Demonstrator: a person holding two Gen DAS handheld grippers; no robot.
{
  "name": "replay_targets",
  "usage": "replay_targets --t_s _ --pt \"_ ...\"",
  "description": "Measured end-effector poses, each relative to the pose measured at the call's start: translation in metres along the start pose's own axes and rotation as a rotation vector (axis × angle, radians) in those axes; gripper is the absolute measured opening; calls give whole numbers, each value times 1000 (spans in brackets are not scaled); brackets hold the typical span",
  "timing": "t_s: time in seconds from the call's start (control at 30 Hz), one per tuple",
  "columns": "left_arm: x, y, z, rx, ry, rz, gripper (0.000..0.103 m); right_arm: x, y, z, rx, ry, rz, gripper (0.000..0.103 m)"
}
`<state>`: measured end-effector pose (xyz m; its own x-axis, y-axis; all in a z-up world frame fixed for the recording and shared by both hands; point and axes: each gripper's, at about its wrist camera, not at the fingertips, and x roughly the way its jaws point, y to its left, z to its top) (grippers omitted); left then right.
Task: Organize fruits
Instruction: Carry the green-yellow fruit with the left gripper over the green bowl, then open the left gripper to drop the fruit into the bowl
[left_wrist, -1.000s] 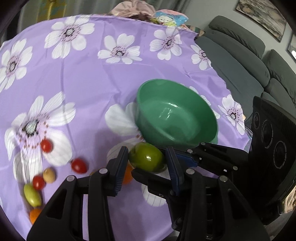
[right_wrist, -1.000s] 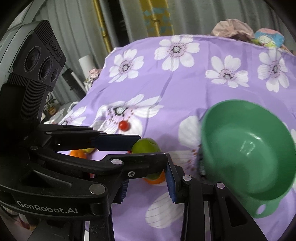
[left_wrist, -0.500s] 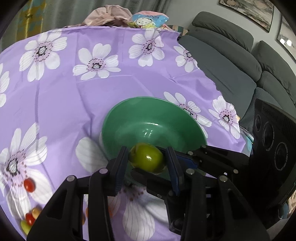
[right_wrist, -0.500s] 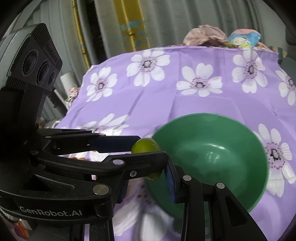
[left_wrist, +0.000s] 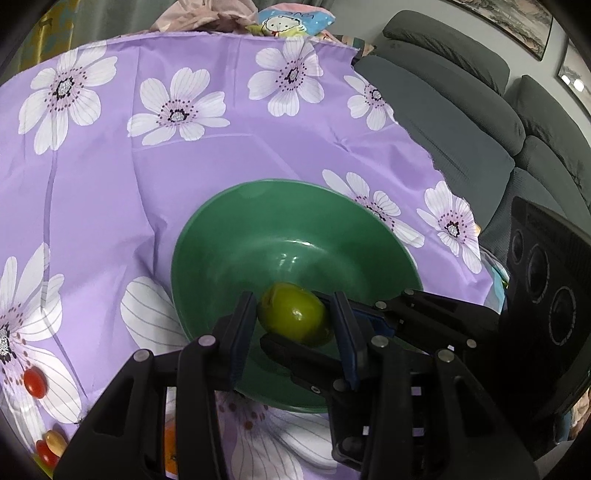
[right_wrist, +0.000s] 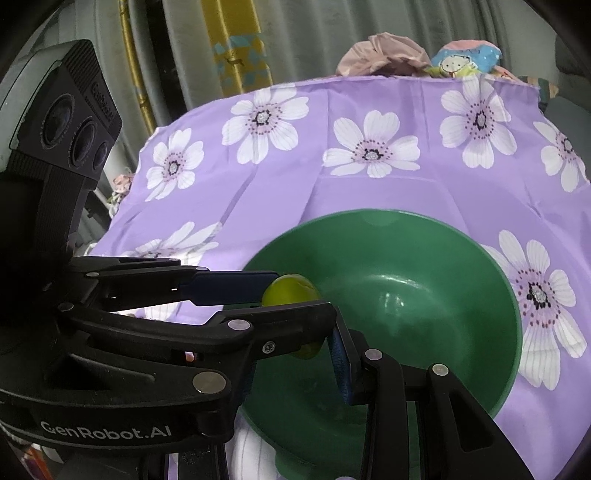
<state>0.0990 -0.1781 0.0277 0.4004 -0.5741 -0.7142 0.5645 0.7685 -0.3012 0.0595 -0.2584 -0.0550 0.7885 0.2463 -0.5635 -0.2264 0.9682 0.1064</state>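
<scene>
I had the green fruit (left_wrist: 293, 314) pinched in my left gripper (left_wrist: 293, 325), hanging over the near side of the green bowl (left_wrist: 229, 236), which looked empty, so nothing was sorted yet. My right gripper (right_wrist: 295, 347) sat close under the fruit; whether it was clamped on anything I could not tell. Small red fruits (left_wrist: 35, 384) and others lay on the table (left_wrist: 110, 184), to be collected.

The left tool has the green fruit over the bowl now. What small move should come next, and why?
Probably open the left tool and let the green fruit fall. The fruit, clamped between its pads, hangs over the inside of the empty green bowl, past the near rim, so it should land inside. Whether the right tool also presses on it, I cannot tell.
</scene>
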Motion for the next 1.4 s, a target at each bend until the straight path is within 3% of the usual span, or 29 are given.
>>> replay_targets --t_s 0.4,0.77,0.93,1.1,1.2,1.4 --pt "3 1 -4 -17 9 0 39 1 2 -3 -22 26 -50 37" --pt "-35 1 -15 -17 -61 82 57 -12 9 -1 -30 15 -100 38" --pt "-62 9 -31 -42 -105 146 64 -22 17 -1 -38 -2 -119 55" --pt "-85 21 -47 -83 -120 196 64 -30 27 -2 -60 -11 -117 55" --pt "-98 29 -57 -104 -134 228 70 -33 35 -3 -73 -10 -117 55" --pt "-113 43 -77 -149 -135 275 71 -36 49 -3 -102 -10 -108 62"
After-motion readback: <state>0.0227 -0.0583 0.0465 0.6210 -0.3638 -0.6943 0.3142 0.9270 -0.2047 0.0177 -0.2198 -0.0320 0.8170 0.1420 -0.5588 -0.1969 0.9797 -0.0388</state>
